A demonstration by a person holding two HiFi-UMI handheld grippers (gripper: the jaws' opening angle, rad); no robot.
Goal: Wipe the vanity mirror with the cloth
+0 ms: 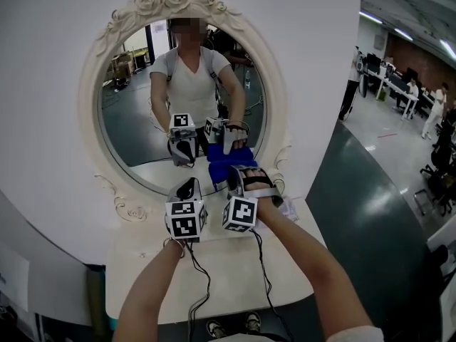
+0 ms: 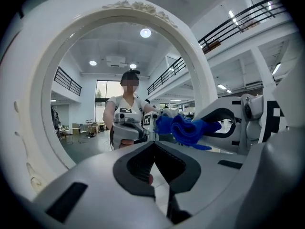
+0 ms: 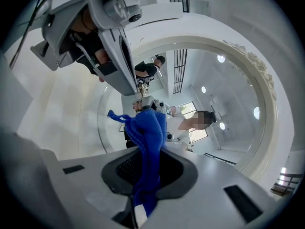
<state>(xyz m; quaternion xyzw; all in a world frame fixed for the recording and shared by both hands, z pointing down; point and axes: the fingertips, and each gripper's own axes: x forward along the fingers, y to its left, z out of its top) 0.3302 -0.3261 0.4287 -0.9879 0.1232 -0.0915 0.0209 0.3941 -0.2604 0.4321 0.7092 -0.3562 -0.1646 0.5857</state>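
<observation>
While your right gripper (image 3: pixel 145 168) has its jaws clamped on the blue cloth (image 3: pixel 148 132), with a bunch of it standing proud of the tips, your left gripper (image 2: pixel 153 151) has its jaws pressed together on nothing. The cloth sits low at about 5 o'clock on the vanity mirror (image 1: pixel 135 130). No view shows for certain whether it touches yet. You look to be at the very start of the wipe.

The next move calls for pressing the bunched cloth flat to the mirror and sweeping up toward 12 o'clock and across to 9. Lead with fabric, not the hard jaw tips.

Your left gripper sits just beside the right one at its 9 o'clock, so draw it back over the desk (image 1: pixel 228 269) before you sweep that way. The raised frame (image 1: pixel 87 105) rings the mirror, and its carved scroll (image 1: pixel 283 155) stands near your right gripper at 3 o'clock. Ease off near that edge. Open room lies upward.
</observation>
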